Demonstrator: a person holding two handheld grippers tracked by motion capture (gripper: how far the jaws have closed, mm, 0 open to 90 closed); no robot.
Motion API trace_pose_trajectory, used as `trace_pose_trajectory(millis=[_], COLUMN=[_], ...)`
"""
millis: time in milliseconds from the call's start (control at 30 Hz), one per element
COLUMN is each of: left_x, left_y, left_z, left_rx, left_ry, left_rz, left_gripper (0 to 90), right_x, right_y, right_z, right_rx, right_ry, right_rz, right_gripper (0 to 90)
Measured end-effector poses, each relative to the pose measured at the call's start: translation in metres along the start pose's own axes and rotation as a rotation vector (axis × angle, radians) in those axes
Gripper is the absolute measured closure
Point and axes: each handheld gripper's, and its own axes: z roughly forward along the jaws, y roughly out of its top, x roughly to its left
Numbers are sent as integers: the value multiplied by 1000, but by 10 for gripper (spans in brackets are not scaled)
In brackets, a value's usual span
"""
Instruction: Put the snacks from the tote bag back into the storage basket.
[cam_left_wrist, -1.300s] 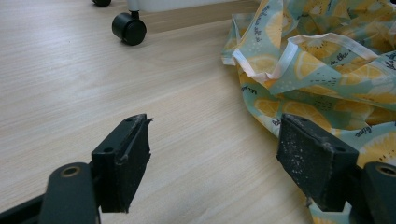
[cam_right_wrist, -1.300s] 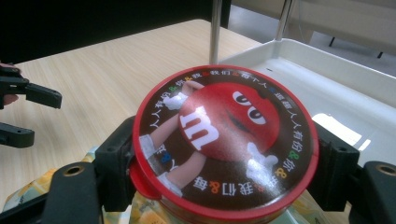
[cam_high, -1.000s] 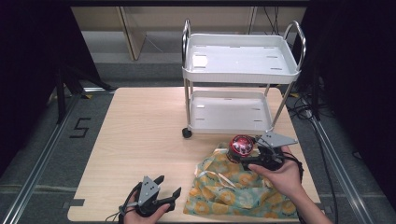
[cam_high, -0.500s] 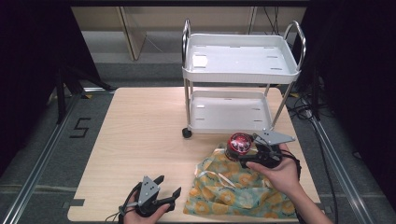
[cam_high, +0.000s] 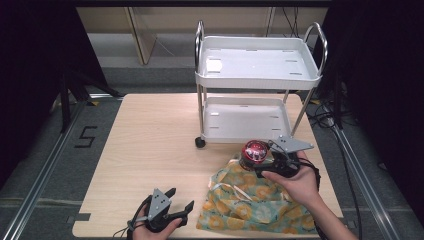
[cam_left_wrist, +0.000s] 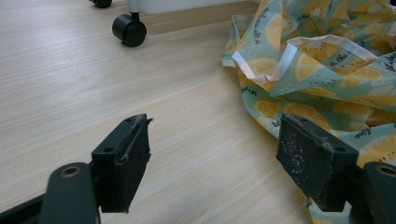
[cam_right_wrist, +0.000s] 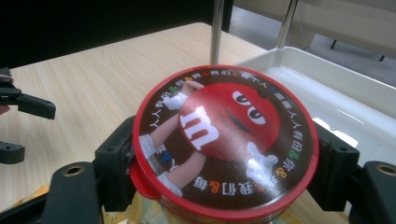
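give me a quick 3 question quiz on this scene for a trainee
1. True or false: the left gripper is shut on the fruit-print bag.
2. What does the right gripper hold? A) a caster B) the red-lidded jar C) the bag's handle
3. Fill in: beyond the jar stands a white two-shelf ____.

Key: 1 false, its jaws are open beside the bag, over the table. 2 B. 3 cart.
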Motion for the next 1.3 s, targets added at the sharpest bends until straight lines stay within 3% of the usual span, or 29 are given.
trace_pose_trajectory(millis=[100, 233, 267, 300, 333, 433, 633, 667, 700, 767, 800, 933, 967, 1133, 1200, 1233, 1300], left_x=[-1, 0, -1, -1, 0, 1, 0, 0, 0, 0, 0, 0, 0, 0, 0, -1, 0], left_y=[0, 0, 0, 0, 1, 1, 1, 1, 1, 1, 1, 2, 2, 2, 2, 2, 2], left_z=[-1, 0, -1, -1, -2, -2, -3, -3, -3, -3, -1, -2, -2, -2, -2, -2, -2], left_rx=[8, -8, 2, 3, 7, 1, -2, -3, -2, -3, -23, -9, -5, -9, -9, -13, -8], left_ry=[8, -3, 12, 14, 11, 6, 11, 11, 10, 10, -1, 7, 10, 17, 16, 15, 16], left_rz=[-13, 3, -15, -15, 11, 11, 9, 9, 9, 9, 5, 13, 14, 11, 12, 7, 14], left_gripper=[251, 251, 251, 252, 252, 253, 256, 256, 256, 256, 256, 256, 256, 256, 256, 256, 256], right_x=[0, -1, 0, 2, 0, 3, 1, 3, 1, 2, 0, 0, -4, -2, -4, -3, -4], right_y=[2, 4, 5, 5, 6, 8, 10, 10, 11, 11, 11, 11, 12, 13, 14, 15, 16], right_z=[2, 7, 7, 9, 9, 12, 14, 14, 14, 15, 15, 15, 15, 16, 17, 17, 18], right_rx=[12, 5, 10, -2, 7, 15, 10, 17, 8, 8, 7, 4, 6, 19, 5, 13, 9], right_ry=[12, 12, 10, 3, 7, 15, 10, 15, 6, 12, 15, 13, 9, 19, -2, 8, 8], right_rz=[6, -28, -16, -2, -22, -9, -33, -16, -37, -18, -31, -17, -54, -8, -34, -15, -24], right_gripper=[267, 267, 267, 267, 267, 267, 267, 267, 267, 267, 267, 267, 267, 267, 267, 267, 267])
